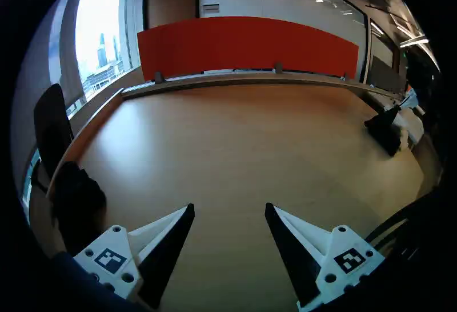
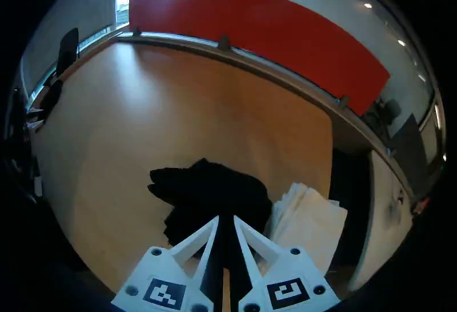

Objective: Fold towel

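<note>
White fingers with black inner faces stand spread wide apart on the left hand-held gripper (image 1: 229,207), with nothing between them; it hangs over bare pale wood of the bench (image 1: 240,140). Ahead of it, along the bench's far edge, stands a red divider panel (image 1: 251,46). A black chair (image 1: 51,123) is off to its left, below a bright window (image 1: 100,38).

The right hand-held gripper (image 2: 225,219) has its fingers drawn close, a slim gap left between them. Their tips lie on the near edge of a crumpled black towel (image 2: 211,195) on the bench; I cannot tell whether cloth is caught between them. Just to this gripper's right, touching the towel, sits a stack of folded white cloths (image 2: 311,220) near the bench's corner.
</note>
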The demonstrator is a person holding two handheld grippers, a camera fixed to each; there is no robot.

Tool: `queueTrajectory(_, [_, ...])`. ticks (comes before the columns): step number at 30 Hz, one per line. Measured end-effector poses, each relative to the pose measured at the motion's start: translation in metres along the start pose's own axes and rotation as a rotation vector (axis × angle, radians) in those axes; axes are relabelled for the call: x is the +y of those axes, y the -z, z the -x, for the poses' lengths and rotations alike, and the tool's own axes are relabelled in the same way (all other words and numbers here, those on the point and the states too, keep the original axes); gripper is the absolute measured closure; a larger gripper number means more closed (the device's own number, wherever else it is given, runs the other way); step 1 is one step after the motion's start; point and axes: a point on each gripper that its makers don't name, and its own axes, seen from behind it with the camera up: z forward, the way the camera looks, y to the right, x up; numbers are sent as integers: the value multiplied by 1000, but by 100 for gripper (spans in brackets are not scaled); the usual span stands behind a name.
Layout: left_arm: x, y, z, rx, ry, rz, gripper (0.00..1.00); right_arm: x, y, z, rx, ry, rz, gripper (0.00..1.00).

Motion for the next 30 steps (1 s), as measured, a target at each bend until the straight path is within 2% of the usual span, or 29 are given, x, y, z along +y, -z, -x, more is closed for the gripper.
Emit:
queueTrajectory(21, [-7, 4, 4, -4, -5, -9, 9, 11, -11, 84, -170, -80, 34, 97])
queueTrajectory(30, [-6, 2, 3, -7, -13, -9, 9, 9, -19, 99, -201, -99, 33, 97])
